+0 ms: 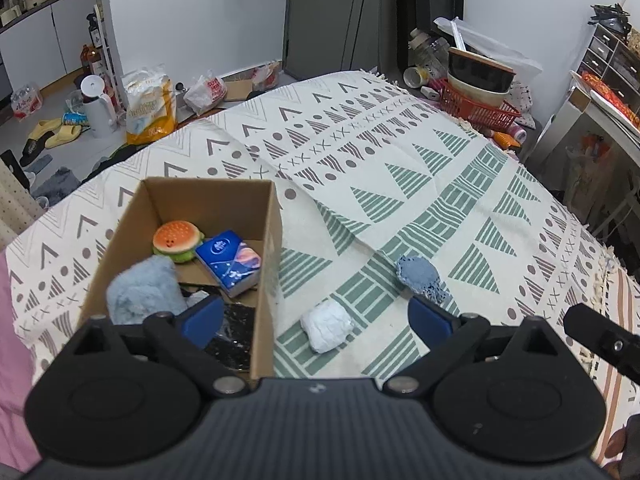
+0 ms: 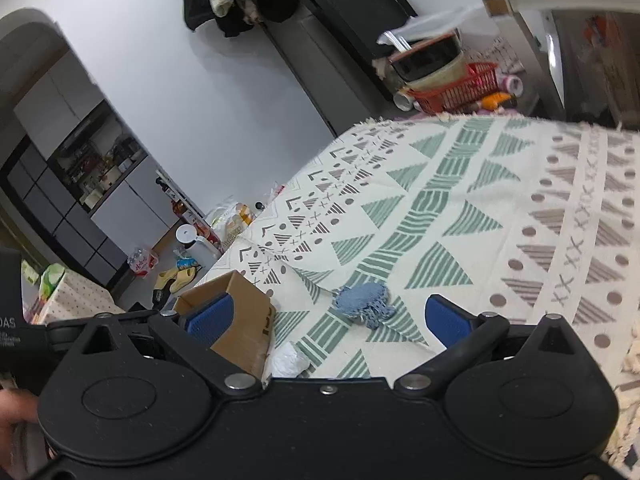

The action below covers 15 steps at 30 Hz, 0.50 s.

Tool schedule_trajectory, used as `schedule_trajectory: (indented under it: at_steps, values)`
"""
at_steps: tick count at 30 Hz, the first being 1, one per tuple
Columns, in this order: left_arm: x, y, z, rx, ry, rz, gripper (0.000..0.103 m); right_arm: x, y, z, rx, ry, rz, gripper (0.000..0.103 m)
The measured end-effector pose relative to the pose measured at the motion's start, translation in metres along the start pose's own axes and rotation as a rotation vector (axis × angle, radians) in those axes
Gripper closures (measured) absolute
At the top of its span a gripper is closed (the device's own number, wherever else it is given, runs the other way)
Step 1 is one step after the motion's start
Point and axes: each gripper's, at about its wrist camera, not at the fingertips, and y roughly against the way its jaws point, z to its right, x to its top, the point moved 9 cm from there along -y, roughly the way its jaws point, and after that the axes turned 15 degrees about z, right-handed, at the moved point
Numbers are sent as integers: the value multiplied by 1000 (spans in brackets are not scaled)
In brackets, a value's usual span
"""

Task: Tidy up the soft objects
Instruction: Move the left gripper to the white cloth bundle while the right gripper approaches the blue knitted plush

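Observation:
A cardboard box [image 1: 270, 240] stands on the patterned cloth and holds a plush burger [image 1: 176, 240], a blue tissue pack [image 1: 230, 262], a fluffy light-blue cloth [image 1: 144, 294] and something black. A white crumpled soft bundle [image 1: 326, 326] and a blue knitted piece [image 1: 420, 278] lie on the cloth right of the box. My left gripper [image 1: 316, 322] is open and empty, above the box's near right wall and the white bundle. My right gripper [image 2: 328, 320] is open and empty, near the blue knitted piece [image 2: 364, 300], with the box [image 2: 244, 320] and white bundle [image 2: 288, 360] at its left.
The patterned cloth [image 1: 400, 184] covers the whole work surface. A red basket [image 1: 476, 106] with stacked bowls stands at its far right corner. The floor beyond the far left edge holds bags, slippers and a white kettle [image 1: 98, 108]. Shelving [image 1: 608, 64] stands at right.

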Motion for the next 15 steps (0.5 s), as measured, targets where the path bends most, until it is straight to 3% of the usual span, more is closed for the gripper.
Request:
schedule_trajectory:
  at_steps: [9, 15]
  values:
    - [-32, -28, 8, 28, 51, -47, 34, -9, -16, 21, -11, -74, -3, 4]
    - [-50, -45, 12, 52, 45, -68, 40, -15, -34, 35, -63, -108, -23, 7]
